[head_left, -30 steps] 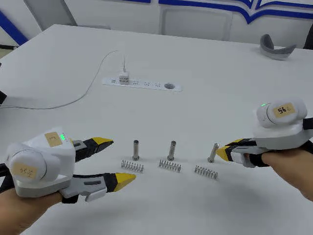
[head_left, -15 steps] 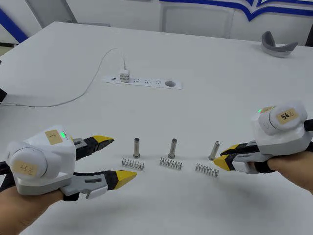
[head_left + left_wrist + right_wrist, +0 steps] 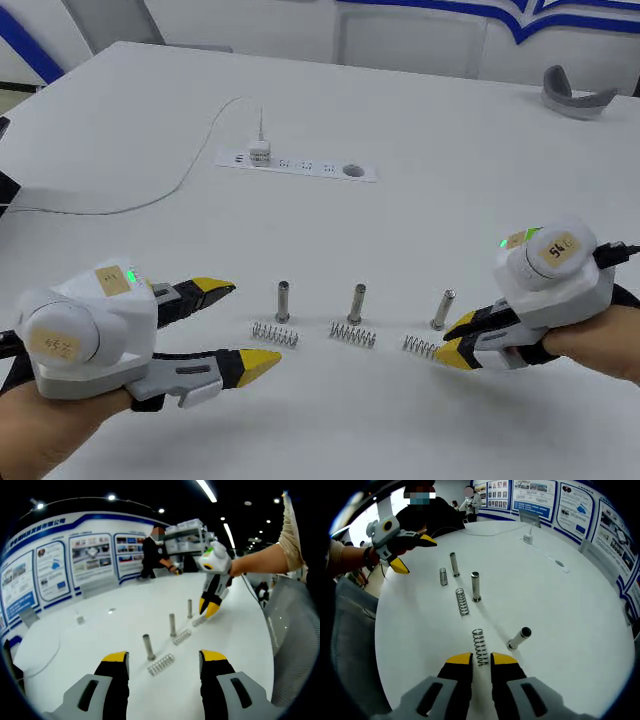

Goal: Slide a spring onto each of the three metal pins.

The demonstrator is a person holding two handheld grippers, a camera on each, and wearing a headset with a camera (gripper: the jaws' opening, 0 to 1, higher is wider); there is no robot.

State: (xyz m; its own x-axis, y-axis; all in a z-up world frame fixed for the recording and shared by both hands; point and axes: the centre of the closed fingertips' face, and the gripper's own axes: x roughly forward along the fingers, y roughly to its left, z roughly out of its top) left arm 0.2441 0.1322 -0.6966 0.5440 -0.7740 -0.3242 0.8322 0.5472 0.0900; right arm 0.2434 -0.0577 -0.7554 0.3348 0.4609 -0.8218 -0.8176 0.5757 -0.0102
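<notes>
This looks like a company demonstration room or lab rather than a home. A broad white tabletop (image 3: 430,130) carries a long white power strip (image 3: 296,166) with a white charger and cable plugged in. White wall boards with blue borders and printed charts (image 3: 90,555) (their text too small to read) line the room. Open shelving stacked with pale storage boxes (image 3: 190,530) stands at the back under long strip ceiling lights (image 3: 207,490), near a standing person in dark clothes (image 3: 156,555).
</notes>
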